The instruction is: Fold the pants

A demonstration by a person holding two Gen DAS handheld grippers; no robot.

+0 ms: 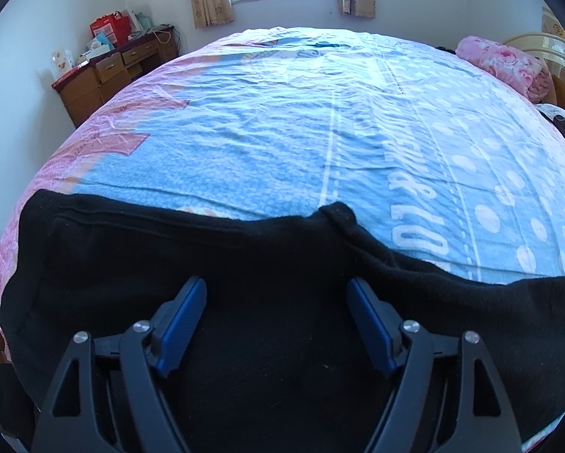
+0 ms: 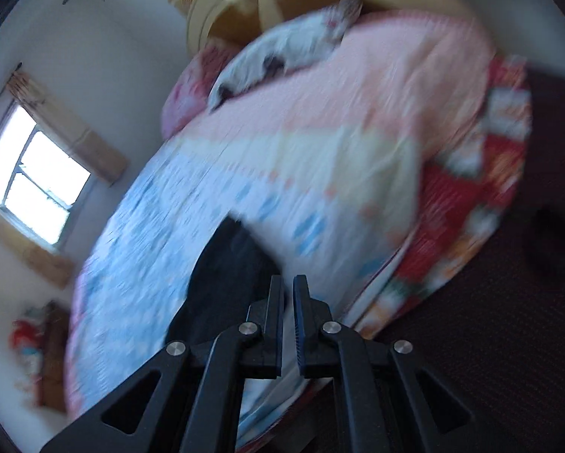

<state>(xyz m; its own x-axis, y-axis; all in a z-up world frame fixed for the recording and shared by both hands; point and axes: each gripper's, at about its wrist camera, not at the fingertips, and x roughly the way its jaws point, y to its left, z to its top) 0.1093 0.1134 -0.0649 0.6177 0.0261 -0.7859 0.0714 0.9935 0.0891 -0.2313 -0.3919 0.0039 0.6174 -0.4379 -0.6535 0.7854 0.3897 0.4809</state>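
The black pants (image 1: 244,302) lay across the bed's (image 1: 282,132) near edge, at 6 o'clock. The left gripper (image 1: 276,294) hovered wide open above them, holding nothing. The right gripper (image 2: 289,287) was nearly closed, seemingly empty; blurred.

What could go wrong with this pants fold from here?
1. The left claw is open over the pants, so that side may slip if pulled.
2. The right wrist view is blurred, so the right claw seems to be moving fast; it may drag the pants off the bed edge.
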